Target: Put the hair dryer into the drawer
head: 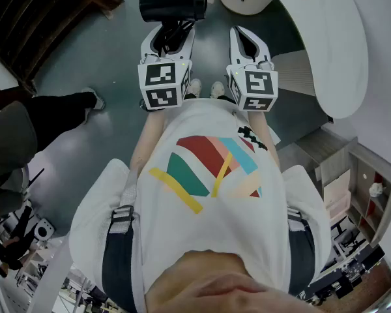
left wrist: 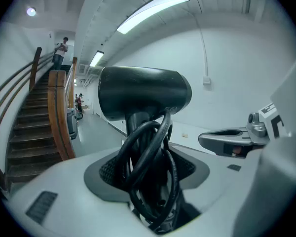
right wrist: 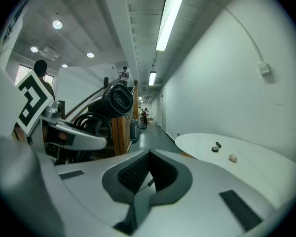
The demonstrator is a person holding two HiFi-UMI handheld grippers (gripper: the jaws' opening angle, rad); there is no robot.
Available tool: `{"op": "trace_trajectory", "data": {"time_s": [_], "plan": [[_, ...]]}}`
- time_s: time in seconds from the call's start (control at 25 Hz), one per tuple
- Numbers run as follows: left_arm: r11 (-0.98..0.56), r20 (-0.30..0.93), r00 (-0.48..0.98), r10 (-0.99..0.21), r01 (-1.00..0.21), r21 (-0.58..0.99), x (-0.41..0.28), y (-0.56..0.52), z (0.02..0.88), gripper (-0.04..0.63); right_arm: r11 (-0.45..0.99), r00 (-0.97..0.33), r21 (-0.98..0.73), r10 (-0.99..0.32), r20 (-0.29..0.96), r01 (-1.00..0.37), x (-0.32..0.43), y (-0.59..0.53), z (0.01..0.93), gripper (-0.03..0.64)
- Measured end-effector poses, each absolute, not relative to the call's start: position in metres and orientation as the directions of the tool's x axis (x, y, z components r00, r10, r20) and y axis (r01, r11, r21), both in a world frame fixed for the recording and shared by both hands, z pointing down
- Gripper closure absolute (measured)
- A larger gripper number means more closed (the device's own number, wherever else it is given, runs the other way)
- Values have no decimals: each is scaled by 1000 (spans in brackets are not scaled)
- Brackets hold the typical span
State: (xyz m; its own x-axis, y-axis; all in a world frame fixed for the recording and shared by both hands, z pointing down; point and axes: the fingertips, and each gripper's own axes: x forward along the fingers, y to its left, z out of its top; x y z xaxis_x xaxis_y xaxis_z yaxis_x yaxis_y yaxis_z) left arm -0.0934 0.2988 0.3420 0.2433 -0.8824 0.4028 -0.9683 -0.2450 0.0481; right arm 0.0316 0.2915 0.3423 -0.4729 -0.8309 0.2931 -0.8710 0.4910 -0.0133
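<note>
The black hair dryer [head: 173, 4] stands upright in my left gripper [head: 171, 36], which is shut on its handle and the coiled black cord [left wrist: 150, 177]. In the left gripper view the dryer's barrel [left wrist: 143, 93] fills the middle, above the jaws. My right gripper [head: 247, 43] hangs just right of the left one at the same height, shut with nothing in it; its dark pads [right wrist: 138, 174] meet. The dryer [right wrist: 116, 100] shows to the left in the right gripper view. I see no open drawer in any view.
A white round table [head: 326, 38] curves along the upper right, with small objects [right wrist: 216, 148] on it. A wooden shelf unit [head: 352, 181] stands at the right. A wooden staircase [left wrist: 39, 127] rises at the left. Another person's dark trouser leg [head: 58, 113] is on the grey floor at the left.
</note>
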Motion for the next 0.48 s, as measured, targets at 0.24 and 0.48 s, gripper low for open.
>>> {"op": "trace_trajectory", "data": {"time_s": [0.24, 0.48], "plan": [[-226, 399, 225, -889, -973, 46, -93, 301, 337, 344, 504, -477, 18, -827, 298, -863, 35, 295, 338, 606], [-201, 386, 205, -899, -978, 52, -85, 303, 335, 344, 519, -493, 12, -819, 292, -855, 48, 295, 338, 606]]}}
